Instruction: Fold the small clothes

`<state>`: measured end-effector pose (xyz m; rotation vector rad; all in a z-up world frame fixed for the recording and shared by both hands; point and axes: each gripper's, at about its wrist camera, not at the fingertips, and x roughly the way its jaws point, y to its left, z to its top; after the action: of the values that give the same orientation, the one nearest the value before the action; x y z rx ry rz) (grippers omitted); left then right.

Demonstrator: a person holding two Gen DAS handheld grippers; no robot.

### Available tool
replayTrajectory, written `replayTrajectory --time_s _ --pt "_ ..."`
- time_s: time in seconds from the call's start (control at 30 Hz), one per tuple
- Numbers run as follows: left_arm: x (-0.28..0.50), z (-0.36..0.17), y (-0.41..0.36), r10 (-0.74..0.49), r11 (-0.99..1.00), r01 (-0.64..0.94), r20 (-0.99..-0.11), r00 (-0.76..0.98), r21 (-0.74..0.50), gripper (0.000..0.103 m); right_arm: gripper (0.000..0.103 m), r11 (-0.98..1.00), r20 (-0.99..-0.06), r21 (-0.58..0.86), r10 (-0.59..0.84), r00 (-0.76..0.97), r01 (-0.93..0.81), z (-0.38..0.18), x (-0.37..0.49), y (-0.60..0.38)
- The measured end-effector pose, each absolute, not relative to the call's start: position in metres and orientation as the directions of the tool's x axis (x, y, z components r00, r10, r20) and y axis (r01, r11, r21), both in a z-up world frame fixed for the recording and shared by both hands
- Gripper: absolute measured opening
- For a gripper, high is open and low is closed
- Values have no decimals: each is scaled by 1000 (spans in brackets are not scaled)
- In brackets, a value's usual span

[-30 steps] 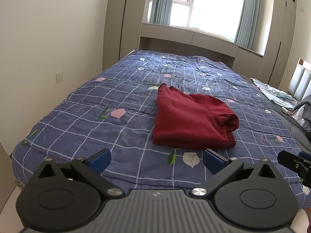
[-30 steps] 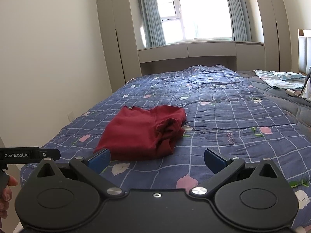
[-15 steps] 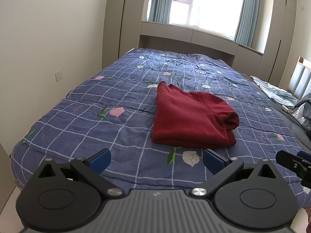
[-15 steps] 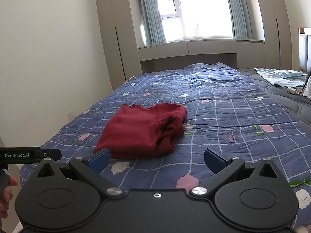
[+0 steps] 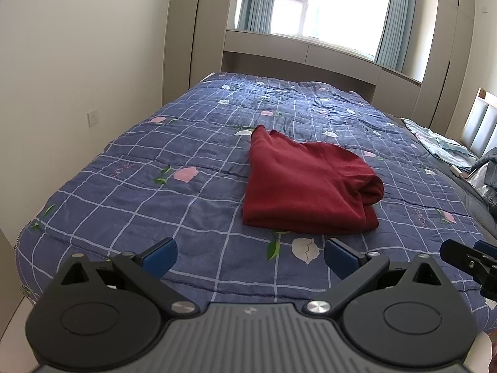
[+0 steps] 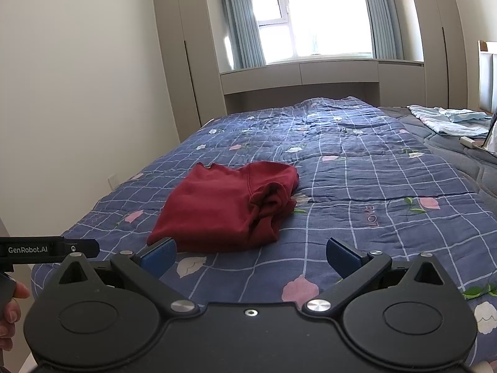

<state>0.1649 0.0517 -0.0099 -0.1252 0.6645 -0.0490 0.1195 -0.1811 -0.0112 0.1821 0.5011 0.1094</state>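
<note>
Item: red garment (image 5: 306, 186), folded into a thick rectangle, centre of frame on the blue checked quilt (image 5: 174, 199) of the bed; bunched layers show at its right end.
Left tongs (image 5: 250, 256): spread apart, empty, at lower frame, short of the cloth.
Right tongs (image 6: 250, 253): spread apart, empty.
Handling note: the fold looks nearly finished; tidying that bunched end likely needs both tongs, pinching all layers together.
</note>
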Motion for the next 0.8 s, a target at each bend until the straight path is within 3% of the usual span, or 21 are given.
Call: replayTrajectory --time_s 0.8 --pt "165 -15 51 -83 992 3 -623 778 -129 103 102 976 -479 208 154 864 -58 -17 121 -183"
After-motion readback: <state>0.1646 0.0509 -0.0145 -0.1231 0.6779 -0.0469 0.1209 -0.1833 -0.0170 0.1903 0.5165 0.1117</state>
